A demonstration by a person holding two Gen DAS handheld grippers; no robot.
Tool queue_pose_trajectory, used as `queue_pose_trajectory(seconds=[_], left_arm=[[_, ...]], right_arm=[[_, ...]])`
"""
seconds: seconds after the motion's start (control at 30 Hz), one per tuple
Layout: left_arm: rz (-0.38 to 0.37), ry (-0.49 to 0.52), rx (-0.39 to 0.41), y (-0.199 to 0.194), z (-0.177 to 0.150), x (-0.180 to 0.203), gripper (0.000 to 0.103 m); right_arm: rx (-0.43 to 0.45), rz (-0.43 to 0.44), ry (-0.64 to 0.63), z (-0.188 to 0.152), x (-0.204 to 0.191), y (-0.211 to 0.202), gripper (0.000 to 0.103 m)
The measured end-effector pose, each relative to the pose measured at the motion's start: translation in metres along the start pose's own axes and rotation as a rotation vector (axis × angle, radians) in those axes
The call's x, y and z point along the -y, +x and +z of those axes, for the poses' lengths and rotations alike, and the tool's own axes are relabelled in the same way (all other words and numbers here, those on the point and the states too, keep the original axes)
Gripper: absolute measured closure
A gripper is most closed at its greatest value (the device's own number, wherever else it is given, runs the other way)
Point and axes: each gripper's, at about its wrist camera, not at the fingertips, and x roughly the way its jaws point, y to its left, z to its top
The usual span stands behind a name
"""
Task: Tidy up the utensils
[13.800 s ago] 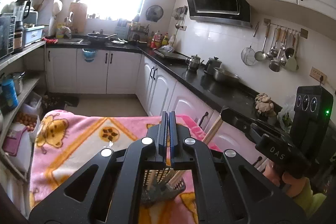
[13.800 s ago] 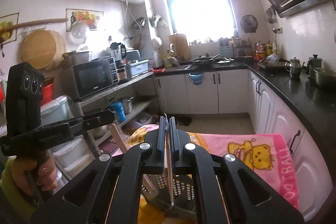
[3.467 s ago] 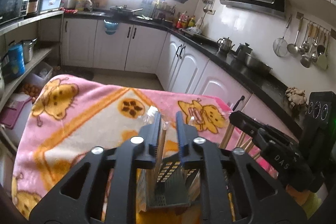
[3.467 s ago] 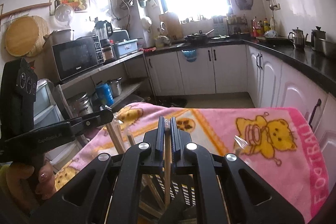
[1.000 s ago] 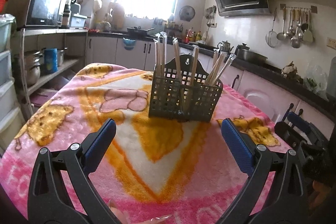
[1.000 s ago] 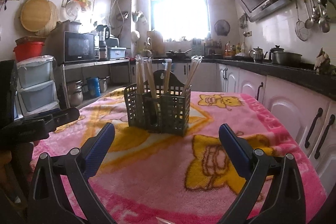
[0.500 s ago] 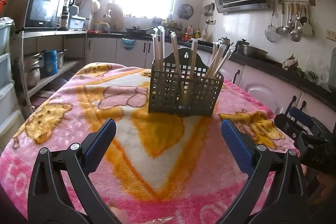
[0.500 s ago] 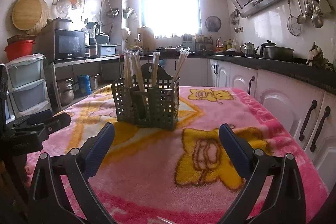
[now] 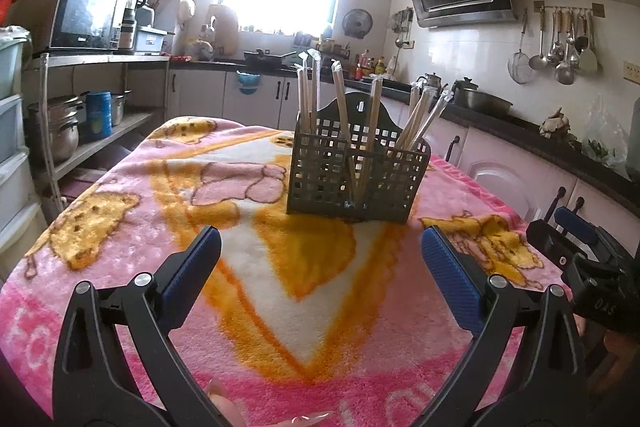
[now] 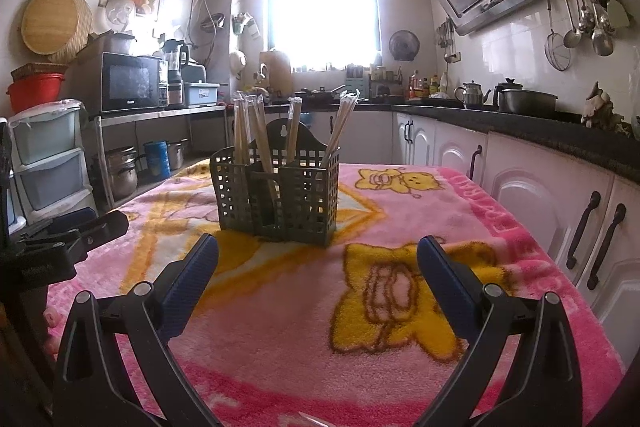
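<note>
A dark mesh utensil caddy (image 9: 356,183) (image 10: 280,199) stands upright on the pink blanket (image 9: 280,287) (image 10: 380,307). Several wrapped chopstick pairs (image 9: 340,115) (image 10: 260,135) stick up from its compartments. My left gripper (image 9: 320,267) is open low over the blanket, well short of the caddy, with nothing between its blue pads. My right gripper (image 10: 318,267) is open too and holds nothing. The other gripper shows at the right edge of the left wrist view and at the left edge of the right wrist view.
White cabinets under a black counter (image 10: 540,131) run along the right. A shelf rack with a microwave (image 10: 128,83) and plastic drawers (image 10: 44,155) stands left. Ladles hang on the wall (image 9: 560,43). Fingertips (image 9: 224,403) show at the bottom edge.
Both grippers, earlier shut on chopsticks above the caddy, have opened wide and pulled back and down to blanket level. Over the last second the view drifted only a little.
</note>
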Motion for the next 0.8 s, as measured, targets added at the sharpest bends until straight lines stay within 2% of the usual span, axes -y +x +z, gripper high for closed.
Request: queue_pose_trajectory(seconds=[0.8], left_arm=[[0.002, -0.001, -0.004, -0.0003, -0.0002, -0.0017, 0.011]], right_arm=[[-0.003, -0.007, 0.005, -0.0009, 0.0079, 0.0012, 0.006]])
